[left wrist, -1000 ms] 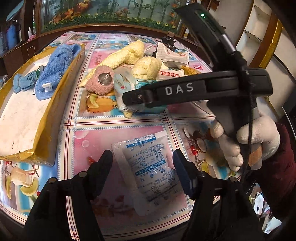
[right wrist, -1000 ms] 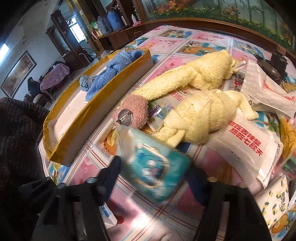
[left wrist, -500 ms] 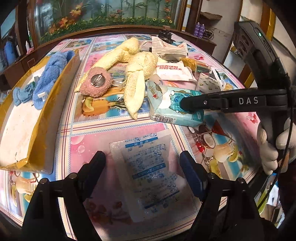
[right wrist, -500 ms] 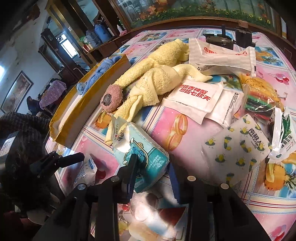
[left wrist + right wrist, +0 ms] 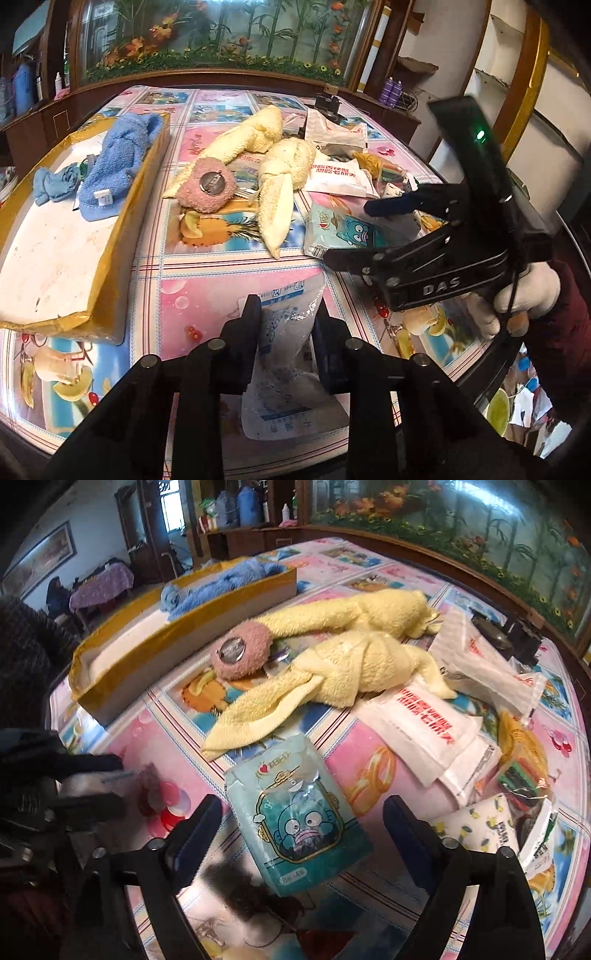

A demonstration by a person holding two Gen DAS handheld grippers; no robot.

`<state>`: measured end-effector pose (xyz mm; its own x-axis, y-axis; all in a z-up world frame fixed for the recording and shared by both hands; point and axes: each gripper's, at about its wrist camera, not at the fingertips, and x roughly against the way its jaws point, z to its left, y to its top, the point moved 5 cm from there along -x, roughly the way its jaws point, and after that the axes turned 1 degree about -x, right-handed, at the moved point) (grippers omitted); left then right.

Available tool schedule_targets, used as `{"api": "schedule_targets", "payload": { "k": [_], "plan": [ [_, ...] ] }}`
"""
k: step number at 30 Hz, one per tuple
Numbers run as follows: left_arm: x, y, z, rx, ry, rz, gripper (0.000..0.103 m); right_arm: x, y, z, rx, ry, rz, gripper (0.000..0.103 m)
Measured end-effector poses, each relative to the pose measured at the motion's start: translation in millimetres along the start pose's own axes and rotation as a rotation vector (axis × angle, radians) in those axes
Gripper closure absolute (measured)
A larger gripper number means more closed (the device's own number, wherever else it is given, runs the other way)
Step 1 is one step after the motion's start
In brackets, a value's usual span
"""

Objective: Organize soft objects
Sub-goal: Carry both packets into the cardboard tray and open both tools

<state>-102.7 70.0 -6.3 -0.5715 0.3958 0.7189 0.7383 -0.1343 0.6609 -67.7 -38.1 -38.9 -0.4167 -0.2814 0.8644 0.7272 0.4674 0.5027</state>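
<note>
Cartoon-print tablecloth point(image 5: 207, 295): two yellow towels point(image 5: 354, 664), left hand-held gripper point(image 5: 286, 325) pinching clear packet point(image 5: 284, 332), right hand-held gripper point(image 5: 303, 823) wide.

I counted two yellow towels point(image 5: 354, 661), two blue cloths point(image 5: 114, 166) in one cardboard tray point(image 5: 107, 254), one pink plush point(image 5: 207, 184), one teal tissue pack point(image 5: 295, 819), one clear blue-printed pouch point(image 5: 288, 332) and two grippers point(image 5: 286, 317).

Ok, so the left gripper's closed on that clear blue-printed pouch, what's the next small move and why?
Probably lift the clear pouch straight up and carry it left toward the gold-edged box. The left gripper pinches it while its lower end lies on the table; the right gripper stands open around the teal tissue pack, clear of that path.
</note>
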Motion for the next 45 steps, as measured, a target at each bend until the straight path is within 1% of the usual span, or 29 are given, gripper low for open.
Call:
{"api": "schedule_targets", "payload": {
  "k": [1, 2, 4, 6, 8, 11, 13, 15, 17, 19, 21, 23, 25, 26, 28, 30, 31, 33, 34, 35, 38, 39, 40, 42, 45],
  "plan": [
    [5, 0, 3, 0.011, -0.007, -0.011, 0.079, 1, 0, 1, -0.003, 0.002, -0.018, 0.044],
    [10, 2, 5, 0.021, -0.016, -0.022, 0.079, 3, 0, 1, -0.015, 0.017, -0.015, 0.045],
    [21, 5, 13, 0.041, -0.020, -0.050, 0.079, 11, -2, 0, -0.046, 0.030, -0.028, 0.054],
    [33, 12, 23, 0.069, -0.029, -0.078, 0.079, 20, -4, -3, -0.074, 0.040, -0.042, 0.060],
    [45, 20, 37, 0.100, -0.026, -0.106, 0.079, 31, -2, -5, -0.108, 0.058, -0.062, 0.060],
    [59, 34, 70, 0.165, -0.003, -0.138, 0.079, 51, 14, 3, -0.111, 0.086, -0.110, 0.061],
    [64, 43, 93, 0.190, 0.046, -0.149, 0.079, 62, 29, 14, -0.102, 0.118, -0.139, 0.061],
    [66, 54, 116, 0.193, 0.120, -0.156, 0.079, 67, 47, 29, -0.086, 0.146, -0.158, 0.061],
    [60, 65, 142, 0.204, 0.189, -0.131, 0.079, 70, 65, 48, -0.070, 0.183, -0.168, 0.061],
    [48, 72, 164, 0.231, 0.228, -0.094, 0.079, 68, 83, 69, -0.060, 0.237, -0.169, 0.061],
    [27, 80, 186, 0.270, 0.237, -0.037, 0.079, 63, 100, 91, -0.042, 0.275, -0.171, 0.061],
    [3, 87, 204, 0.304, 0.235, 0.012, 0.080, 58, 116, 110, -0.020, 0.288, -0.174, 0.061],
    [-14, 94, 217, 0.338, 0.248, 0.035, 0.080, 51, 129, 127, -0.003, 0.301, -0.166, 0.061],
    [-22, 101, 226, 0.361, 0.255, 0.037, 0.080, 46, 134, 133, 0.006, 0.304, -0.159, 0.061],
    [-32, 115, 244, 0.405, 0.266, 0.011, 0.080, 32, 145, 143, 0.016, 0.299, -0.143, 0.061],
    [-34, 126, 259, 0.450, 0.235, -0.038, 0.079, 17, 153, 147, 0.009, 0.309, -0.115, 0.061],
    [-30, 128, 264, 0.475, 0.221, -0.050, 0.079, 9, 155, 149, 0.006, 0.311, -0.100, 0.061],
    [-23, 123, 265, 0.503, 0.183, -0.080, 0.071, -7, 155, 154, 0.003, 0.323, -0.062, 0.061],
    [-19, 119, 262, 0.502, 0.177, -0.088, 0.060, -15, 155, 156, 0.002, 0.327, -0.042, 0.061],
    [-18, 114, 259, 0.495, 0.180, -0.089, 0.054, -22, 155, 158, 0.005, 0.323, -0.026, 0.061],
    [-17, 102, 253, 0.481, 0.190, -0.070, 0.053, -42, 155, 161, 0.004, 0.295, 0.013, 0.061],
    [-16, 99, 252, 0.477, 0.208, -0.070, 0.051, -46, 155, 160, -0.004, 0.286, 0.024, 0.061],
    [-15, 96, 252, 0.482, 0.226, -0.062, 0.043, -50, 154, 159, -0.010, 0.279, 0.034, 0.061],
    [-12, 90, 251, 0.482, 0.258, -0.052, 0.042, -55, 152, 156, -0.020, 0.270, 0.047, 0.061],
    [-7, 81, 243, 0.467, 0.245, -0.034, 0.038, -50, 146, 158, -0.005, 0.254, 0.052, 0.061]
  ]
}}
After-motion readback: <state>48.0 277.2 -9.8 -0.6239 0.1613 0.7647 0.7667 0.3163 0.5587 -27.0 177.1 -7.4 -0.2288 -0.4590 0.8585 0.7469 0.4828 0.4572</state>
